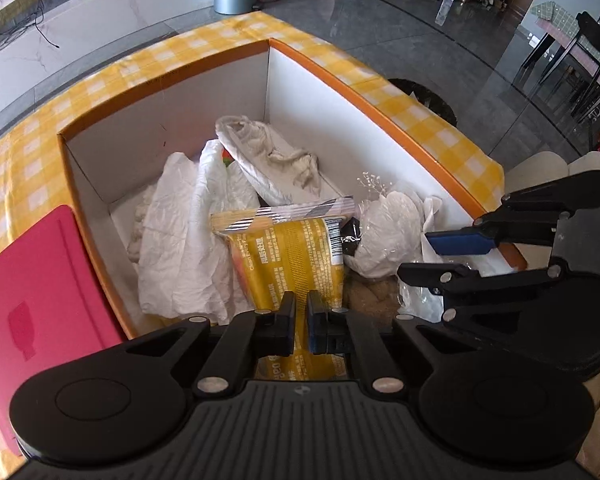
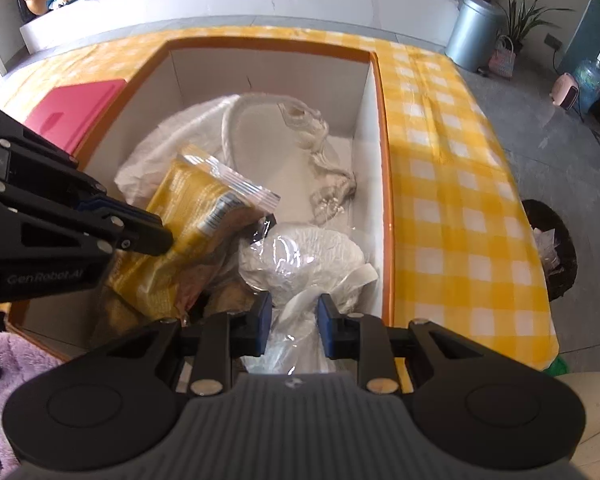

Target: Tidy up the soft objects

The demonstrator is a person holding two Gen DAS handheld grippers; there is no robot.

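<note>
An orange-rimmed white box (image 1: 168,120) (image 2: 372,184) holds several soft items. My left gripper (image 1: 301,300) (image 2: 162,230) is shut on a yellow snack-style packet (image 1: 288,256) (image 2: 188,200), which it holds tilted over the box's near side. My right gripper (image 2: 295,304) (image 1: 416,256) is shut on the neck of a clear plastic bag (image 2: 300,256) (image 1: 388,232) with a white bundle inside, low at the box's near right. Crumpled white cloth (image 1: 188,240) and a pale padded piece with a beige rag (image 1: 276,152) (image 2: 260,136) lie deeper in the box.
The box stands on a yellow checked tablecloth (image 2: 452,168) (image 1: 28,152). A pink board (image 1: 32,300) (image 2: 76,108) lies to its left. Purple fluffy fabric (image 2: 16,360) is at the near left. A dark basket (image 2: 552,248) and a grey bin (image 2: 472,32) stand on the floor.
</note>
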